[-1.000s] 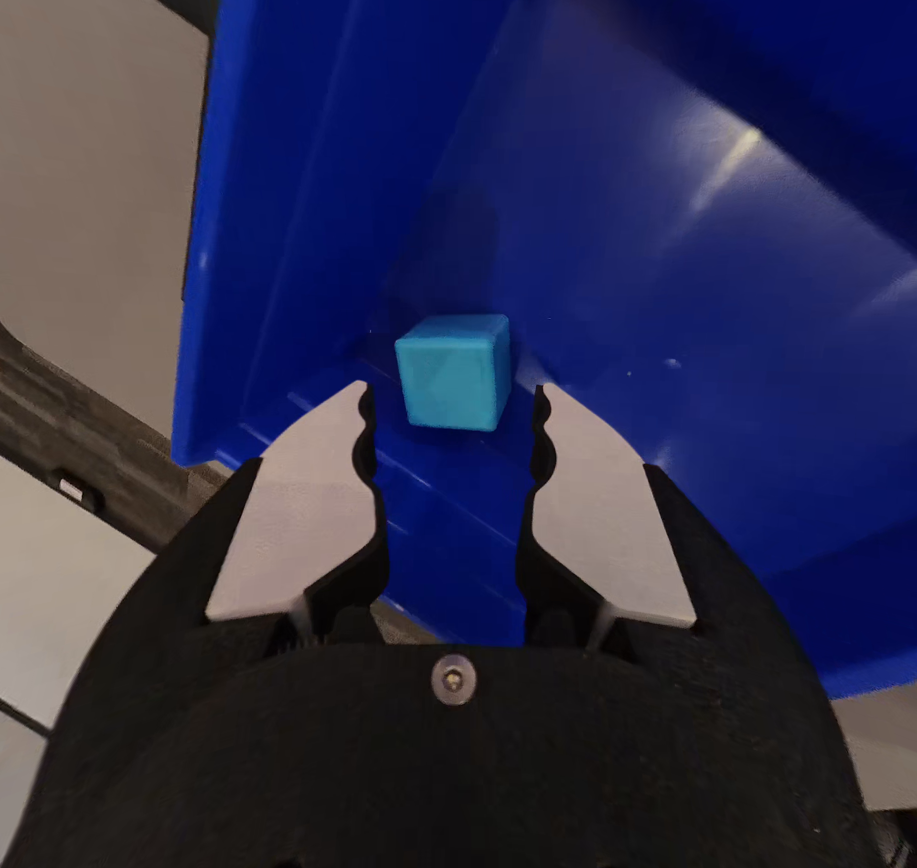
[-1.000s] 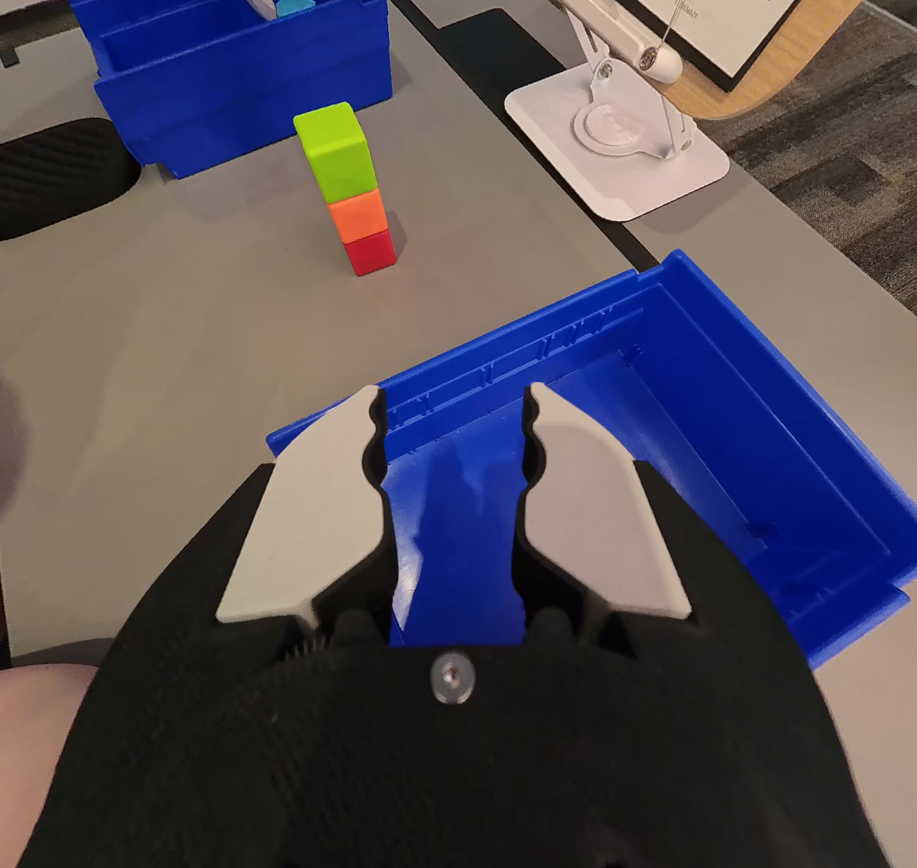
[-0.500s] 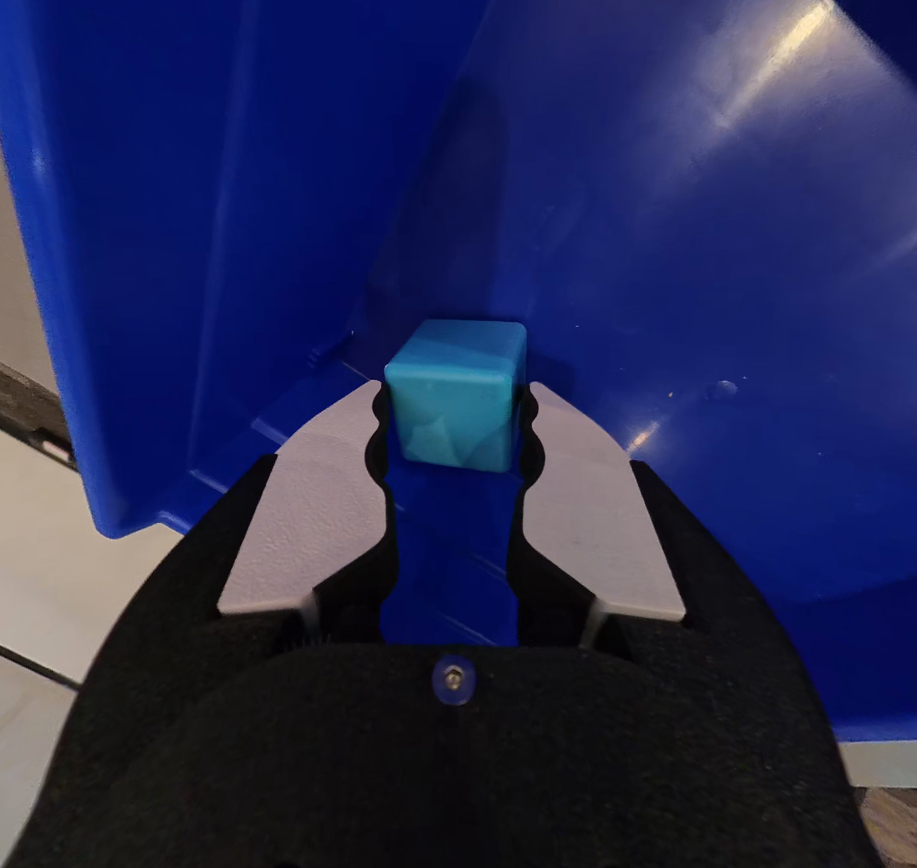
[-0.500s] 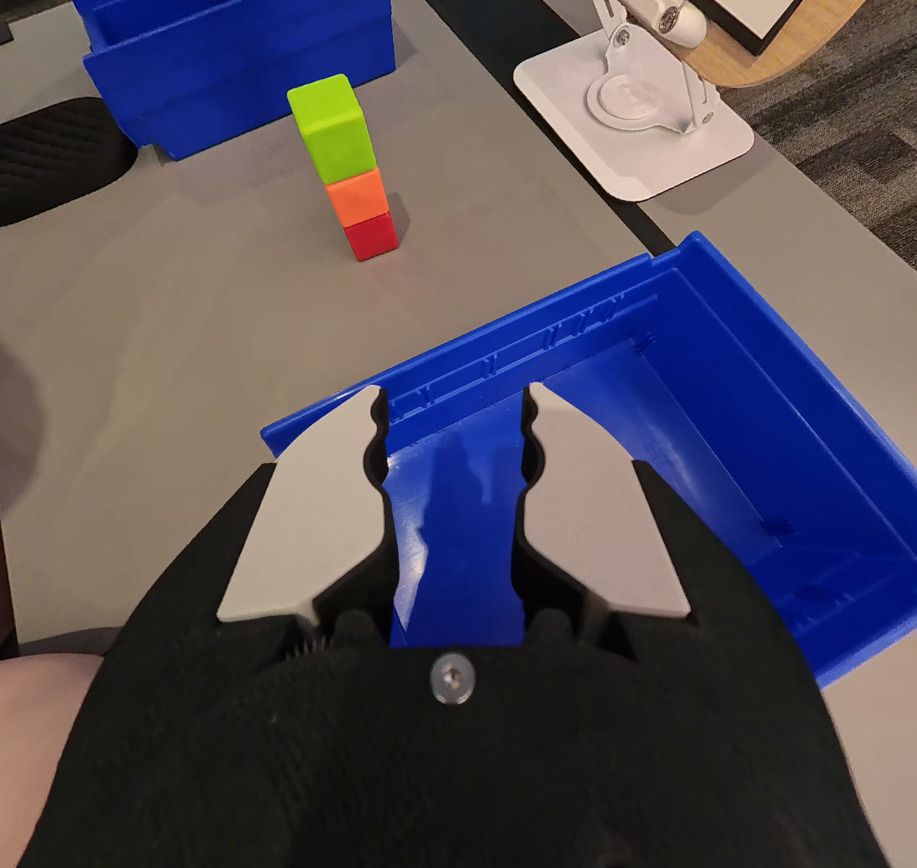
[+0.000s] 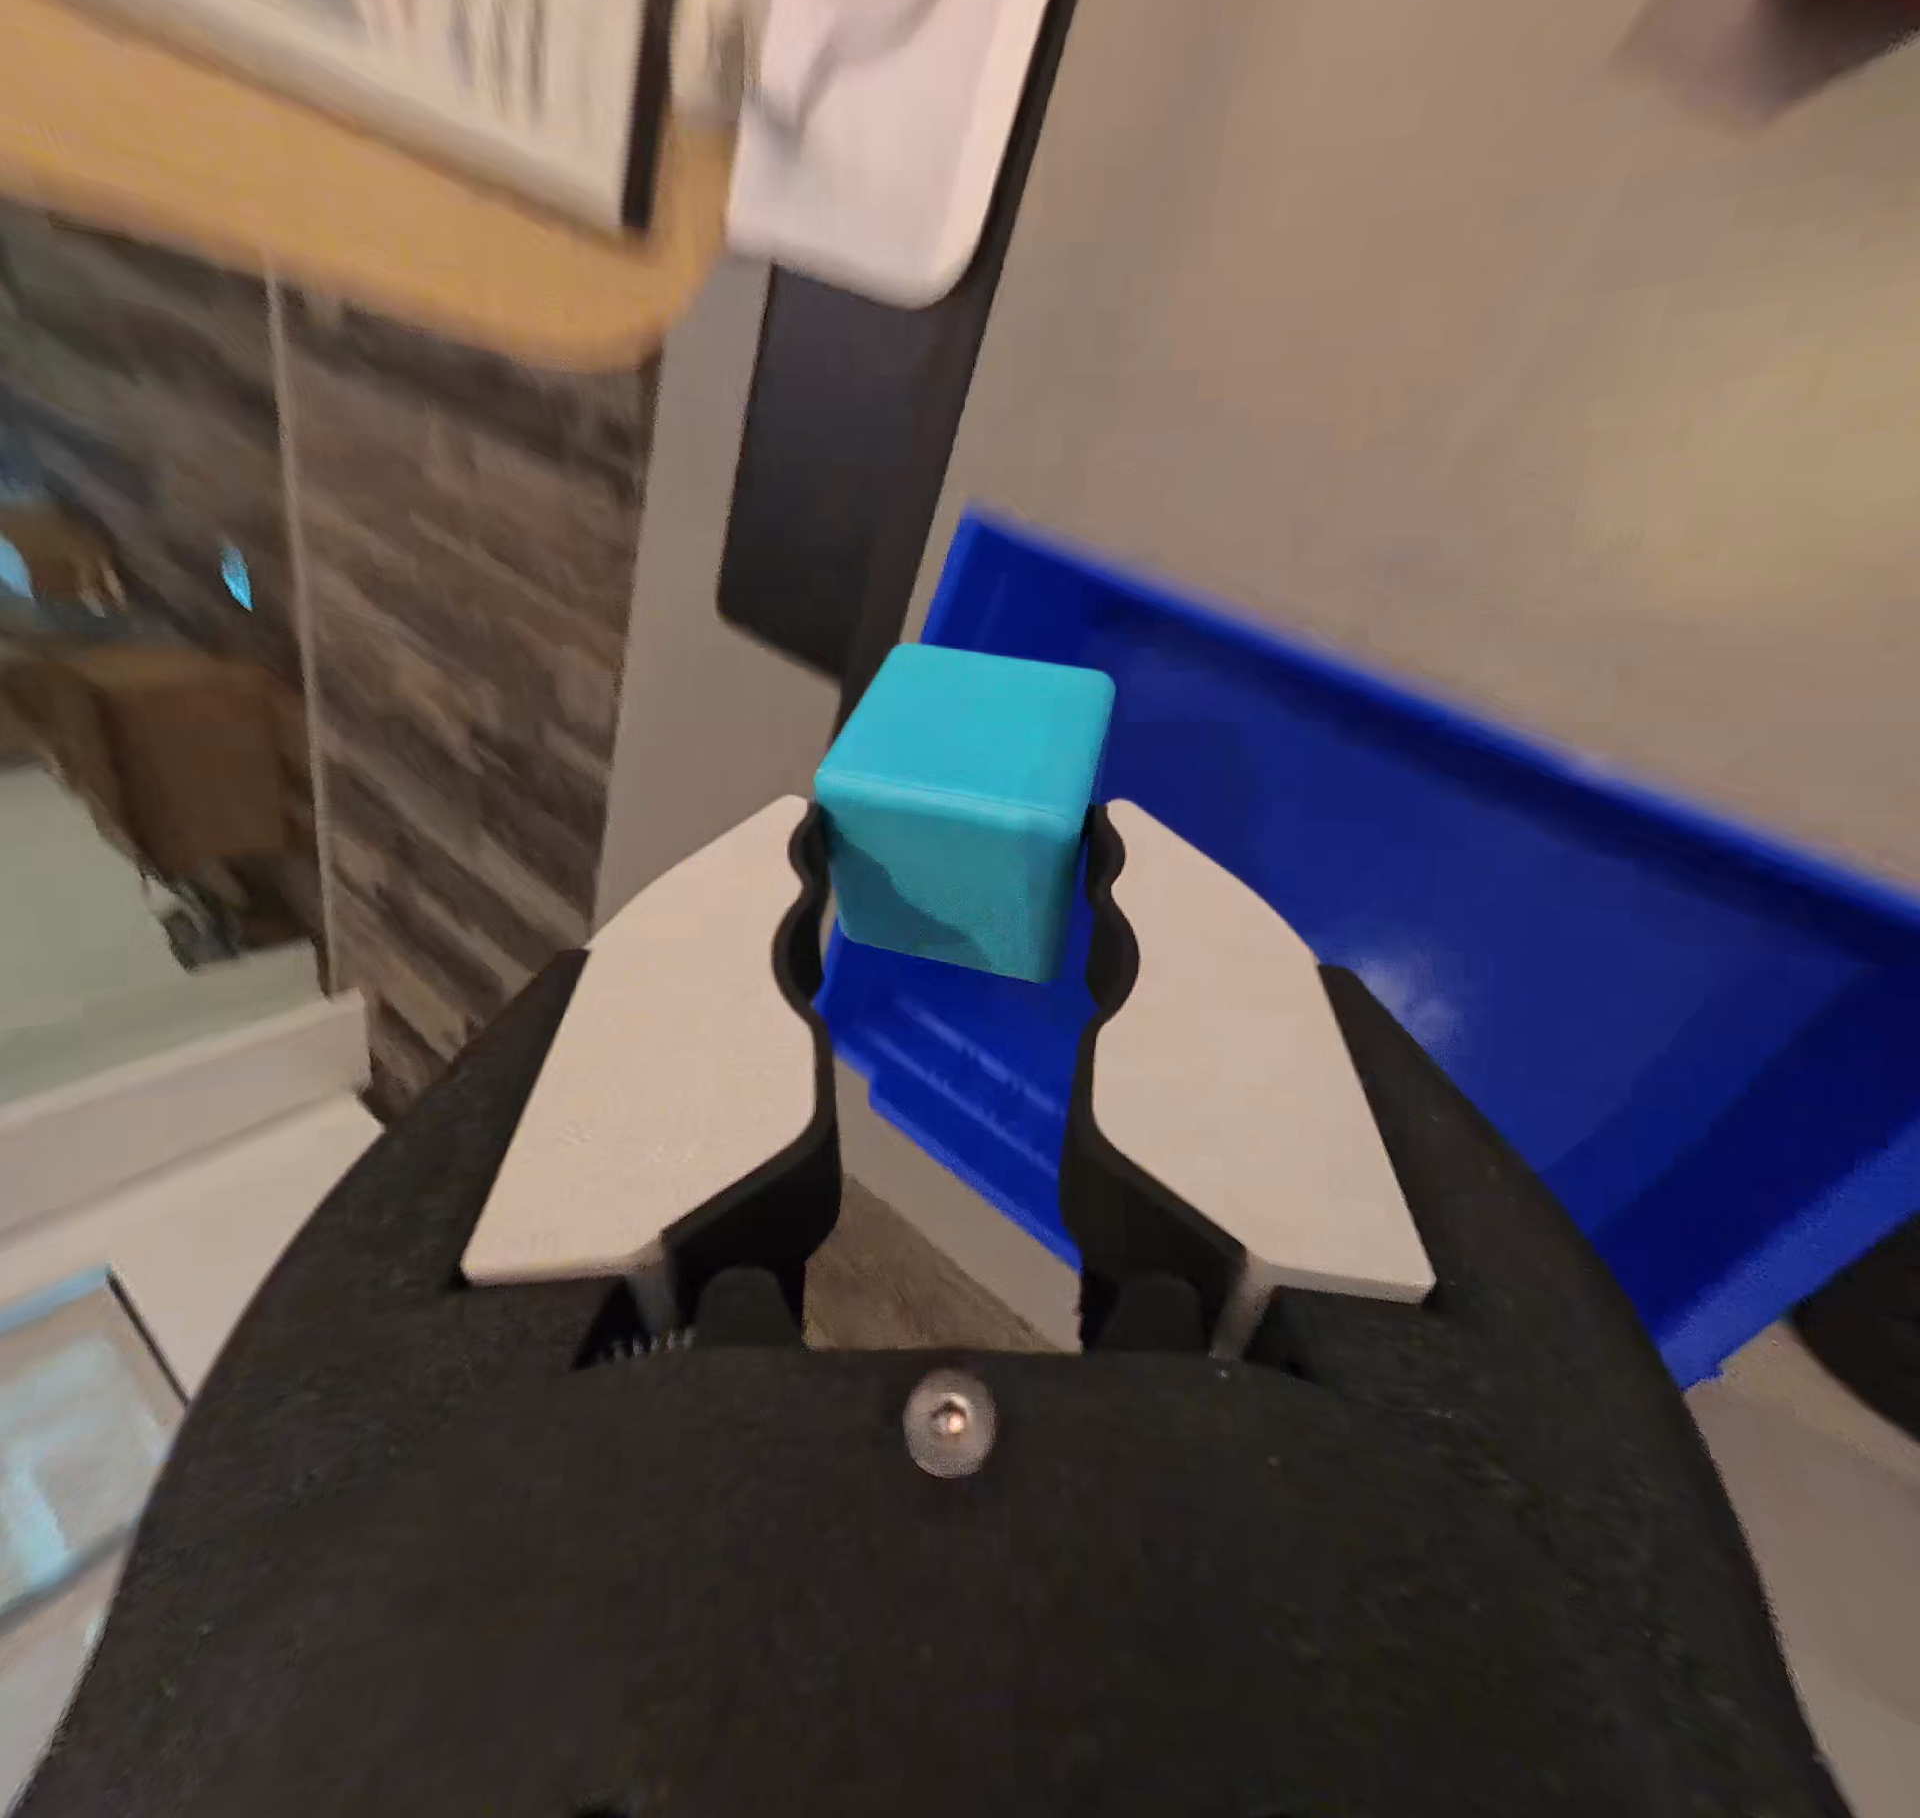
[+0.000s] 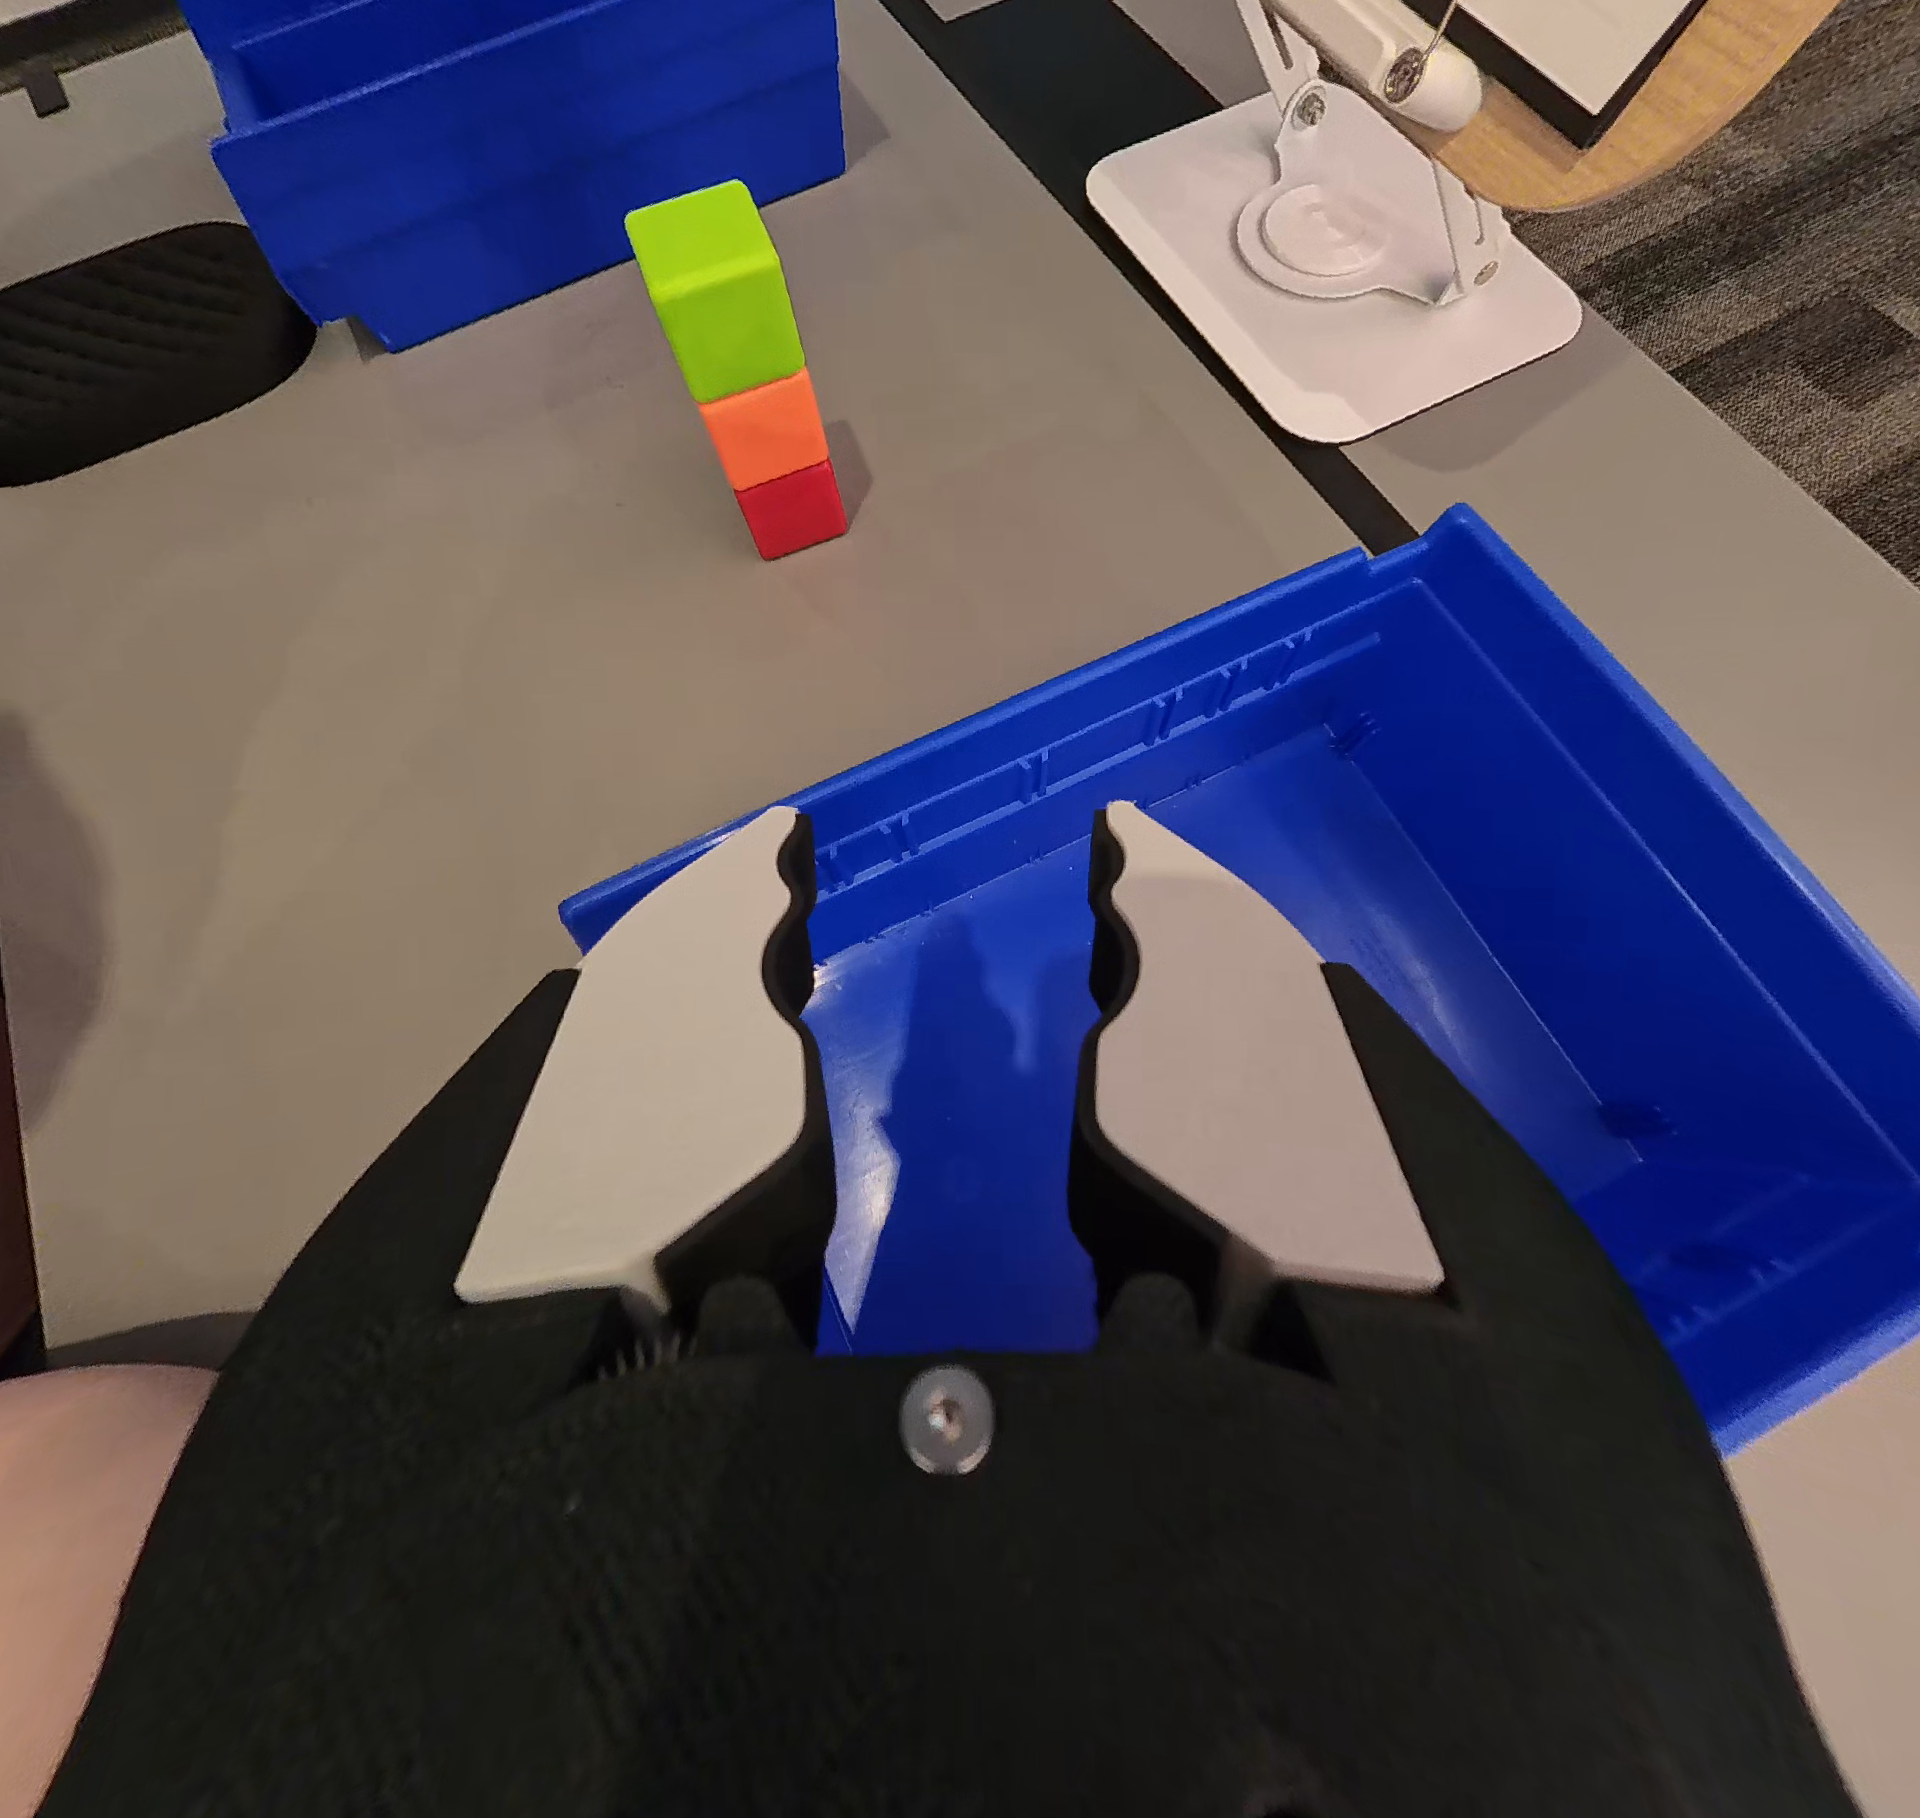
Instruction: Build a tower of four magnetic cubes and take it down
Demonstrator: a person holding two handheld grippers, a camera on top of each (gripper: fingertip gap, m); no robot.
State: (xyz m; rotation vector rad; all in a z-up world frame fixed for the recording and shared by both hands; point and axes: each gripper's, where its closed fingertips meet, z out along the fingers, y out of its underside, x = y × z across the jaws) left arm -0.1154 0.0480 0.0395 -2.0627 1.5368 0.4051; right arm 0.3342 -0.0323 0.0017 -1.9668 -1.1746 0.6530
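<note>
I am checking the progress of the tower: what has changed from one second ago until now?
The left tongs went down into a blue bin, closed on the teal cube and lifted it out; that view is now blurred by motion. The right tongs stayed open and empty over the near blue bin. The green cube, orange cube and red cube remain stacked.

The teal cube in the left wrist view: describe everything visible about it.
The small teal cube is one solid colour with rounded edges and a smooth, matte, plastic-looking surface; no markings show. It is clamped between the grey fingers of the left gripper, near their tips, one finger on each side face. It is held in the air, slightly tilted, with its top and near faces showing. Behind and below it lies a blue plastic bin. Nothing else touches it.
</note>
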